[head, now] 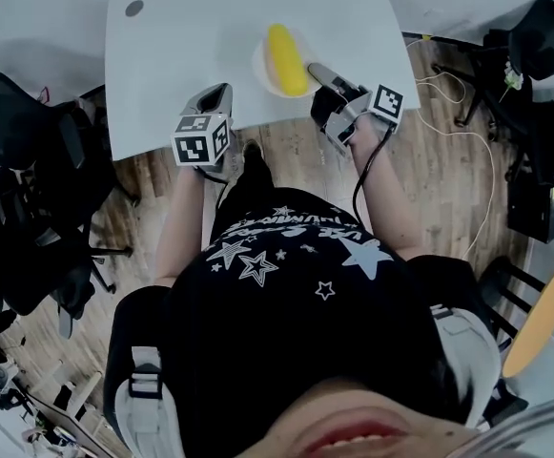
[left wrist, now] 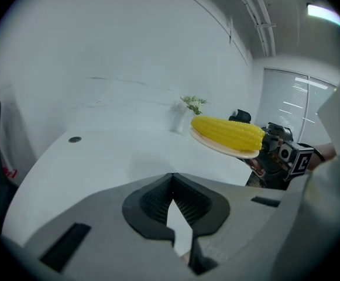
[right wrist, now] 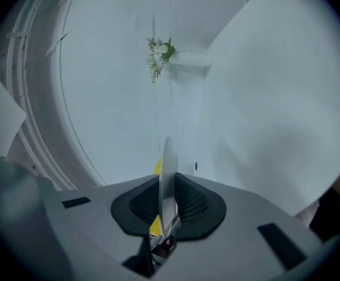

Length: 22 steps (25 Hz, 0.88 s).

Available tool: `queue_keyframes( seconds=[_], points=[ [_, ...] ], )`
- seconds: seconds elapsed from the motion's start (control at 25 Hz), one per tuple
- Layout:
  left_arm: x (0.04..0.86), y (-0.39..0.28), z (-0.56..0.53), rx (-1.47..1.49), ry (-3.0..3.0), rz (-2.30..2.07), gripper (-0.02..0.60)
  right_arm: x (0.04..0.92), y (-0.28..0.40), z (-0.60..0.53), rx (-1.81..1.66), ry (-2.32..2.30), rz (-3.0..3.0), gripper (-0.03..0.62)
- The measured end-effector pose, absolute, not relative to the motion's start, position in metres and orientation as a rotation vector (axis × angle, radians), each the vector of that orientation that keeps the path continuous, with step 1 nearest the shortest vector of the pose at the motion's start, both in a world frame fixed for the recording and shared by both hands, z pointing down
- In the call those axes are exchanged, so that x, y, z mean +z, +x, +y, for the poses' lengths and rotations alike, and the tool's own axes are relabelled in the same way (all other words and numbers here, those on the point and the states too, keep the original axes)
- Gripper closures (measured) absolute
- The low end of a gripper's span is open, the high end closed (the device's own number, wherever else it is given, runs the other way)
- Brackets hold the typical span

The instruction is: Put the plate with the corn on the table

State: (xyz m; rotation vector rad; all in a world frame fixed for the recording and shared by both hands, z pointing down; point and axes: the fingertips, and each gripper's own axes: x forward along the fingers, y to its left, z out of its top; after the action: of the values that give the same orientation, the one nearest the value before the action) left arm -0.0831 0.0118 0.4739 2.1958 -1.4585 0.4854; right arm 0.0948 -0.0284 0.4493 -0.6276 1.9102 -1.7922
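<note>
Lowering stage. Right gripper (head: 319, 72) is barely parted, its pads clamped on the plate (head: 260, 66) rim. The corn (head: 286, 58) lies just beyond the fingertips, apparently held over the table (head: 181, 46). Left gripper (head: 217, 93) is closed and empty. Next move, probably: lower level, then release. The tabletop is white, with a wood floor (head: 286, 160) and black chairs (head: 19, 160) beside it.

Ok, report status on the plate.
Right gripper shut on plate rim. Corn on plate, held over table, not down. Left gripper shut, empty. Nothing in the way.
</note>
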Motion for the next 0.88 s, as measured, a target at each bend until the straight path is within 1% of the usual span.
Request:
queue_keyframes(
  seconds=[0.32, 0.68, 0.88],
  points=[
    [0.478, -0.117, -0.049, 0.515, 2.225, -1.384, 0.575, 0.457, 0.068, -0.086, -1.725, -0.674, 1.923, 0.557],
    [0.484, -0.171, -0.107, 0.510, 2.288, -1.352, 0.575, 0.473, 0.027, -0.136, -1.682, -0.764, 1.925, 0.557],
    [0.485, -0.184, -0.134, 0.475, 2.280, -1.353, 0.575, 0.470, 0.019, -0.158, -1.668, -0.777, 1.925, 0.557]
  ],
)
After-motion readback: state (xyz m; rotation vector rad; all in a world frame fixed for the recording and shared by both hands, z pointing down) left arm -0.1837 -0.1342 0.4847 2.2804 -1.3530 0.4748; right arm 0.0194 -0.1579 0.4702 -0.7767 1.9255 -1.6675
